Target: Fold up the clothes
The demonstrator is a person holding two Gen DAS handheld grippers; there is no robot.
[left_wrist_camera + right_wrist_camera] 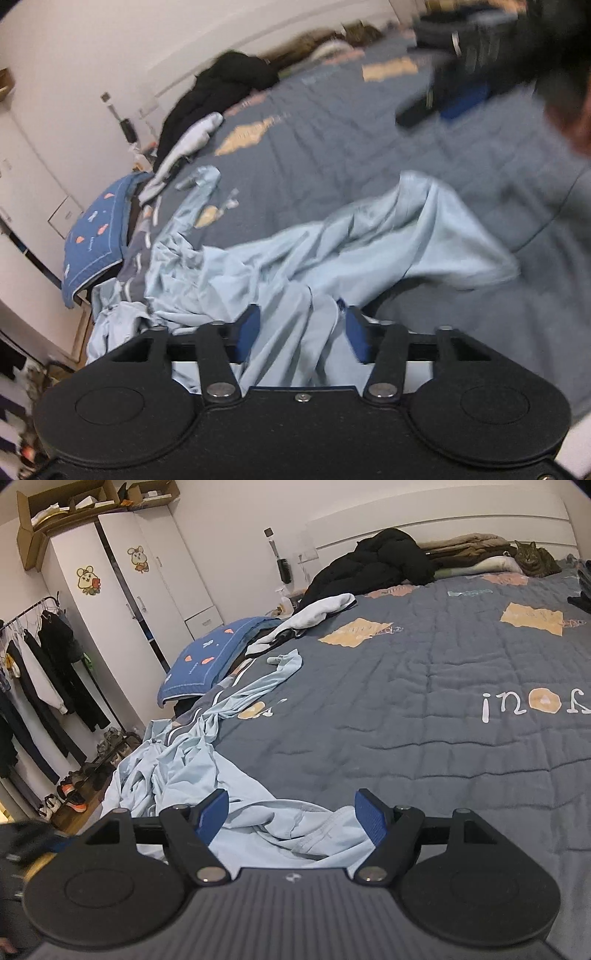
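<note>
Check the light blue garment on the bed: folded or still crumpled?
Crumpled. The light blue garment lies bunched in loose wrinkles, one sleeve trailing across the bedspread.

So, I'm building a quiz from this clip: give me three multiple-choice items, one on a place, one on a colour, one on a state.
1. Where is the cat?
A. at the head of the bed
B. on the floor
C. on the wardrobe

2. What colour is the crumpled garment near the grippers?
A. red
B. light blue
C. black

3. How does the right gripper stand?
A. shut on the cloth
B. open above the cloth
C. out of view

Answers: 1 A, it lies by the headboard; 2 B, the fabric is pale blue; 3 B, both pads stand apart.
</note>
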